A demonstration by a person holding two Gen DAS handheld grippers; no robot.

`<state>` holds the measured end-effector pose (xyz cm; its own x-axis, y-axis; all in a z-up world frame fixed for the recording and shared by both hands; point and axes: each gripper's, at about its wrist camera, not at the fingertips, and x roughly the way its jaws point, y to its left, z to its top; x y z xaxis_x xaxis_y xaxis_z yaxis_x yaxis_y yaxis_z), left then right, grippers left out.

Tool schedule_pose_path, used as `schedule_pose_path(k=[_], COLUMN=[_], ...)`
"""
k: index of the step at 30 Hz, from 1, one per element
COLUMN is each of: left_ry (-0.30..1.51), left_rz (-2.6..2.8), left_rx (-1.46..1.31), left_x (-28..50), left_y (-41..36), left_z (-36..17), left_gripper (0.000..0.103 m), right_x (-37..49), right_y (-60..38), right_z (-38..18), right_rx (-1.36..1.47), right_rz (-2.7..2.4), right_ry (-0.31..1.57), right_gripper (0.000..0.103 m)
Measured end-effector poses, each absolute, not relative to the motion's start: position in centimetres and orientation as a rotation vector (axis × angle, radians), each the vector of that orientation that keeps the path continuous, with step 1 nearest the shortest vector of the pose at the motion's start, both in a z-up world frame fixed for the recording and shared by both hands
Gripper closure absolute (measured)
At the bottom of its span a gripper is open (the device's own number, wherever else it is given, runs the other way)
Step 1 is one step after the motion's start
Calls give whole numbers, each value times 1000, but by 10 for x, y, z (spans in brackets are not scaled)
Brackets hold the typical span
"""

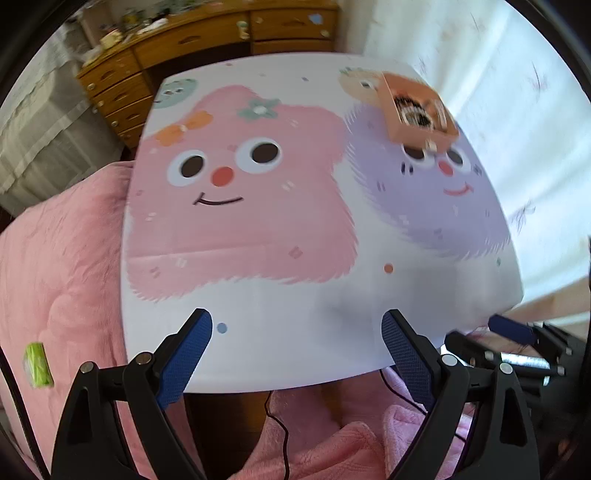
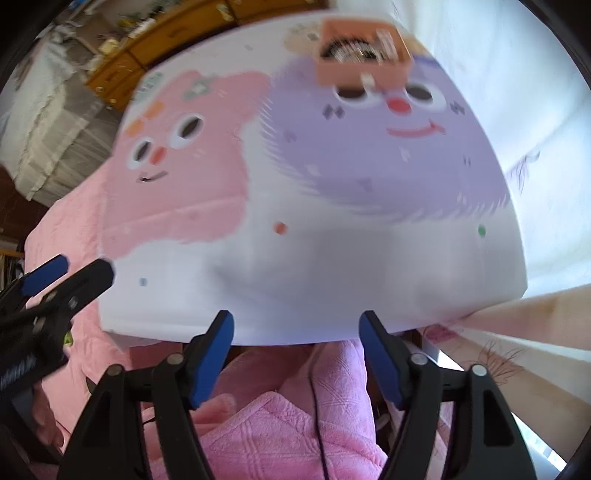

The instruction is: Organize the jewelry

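We are noting 2 empty grippers: left gripper [image 1: 297, 332] and right gripper [image 2: 295, 328] are standing apart, lower frame. The small orange cardboard jewelry box [image 1: 419, 110] is sitting upper right on the cartoon-printed white table [image 1: 295, 295], likely parked clear.

The orange box [image 1: 419, 110] at the far right corner of the bench [image 1: 314, 325] is smeared by motion, so the dark jumble inside it cannot be told apart. From the right wrist the box [image 2: 364, 50] blurs more. Clutter on the wooden dresser [image 1: 207, 33] beyond the bench is too small to identify.
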<state>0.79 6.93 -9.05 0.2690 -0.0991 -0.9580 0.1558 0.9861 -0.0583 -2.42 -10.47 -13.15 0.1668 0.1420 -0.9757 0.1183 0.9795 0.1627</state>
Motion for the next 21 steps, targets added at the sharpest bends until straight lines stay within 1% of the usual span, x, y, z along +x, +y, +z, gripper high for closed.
schedule_pose_path(k=[2,7,8,9,10,11,13,15,21], left_ry=[1246,1148,1127,1103,1083,1066,1047,1019,946], left_rz=[-151,-88,-67,-45,-30,-15,-15,-15,0], left_rx=[40,23,22,27,32,27,10,16,21], left_x=[7,6,5,3,2,0,-1,-1,-9], left_y=[74,76,75,73,70,67,60,51,25], left_z=[-73,-30,-24,-17,-12,-7,1,7,18], left_gripper=[11,11,10,6,4,3,3,1,1], right_x=[-26,-22,-23,-23,-23,-22,-21,-25,-28], right_y=[-101,-111,-114,-115,-117,-120,-129,-138,-164], right_z=[-109,-59,-49,-42,-36,-30,-23,-19,-7], right_rx=[212,332,331,320,308,295,279,279,260], right_rz=[34,56,55,46,40,36,25,11,23], right_ry=[1359,1266,1233,1206,1177,1148,1118,1084,988], right_gripper=[25,21,19,18,17,15,13,10,5])
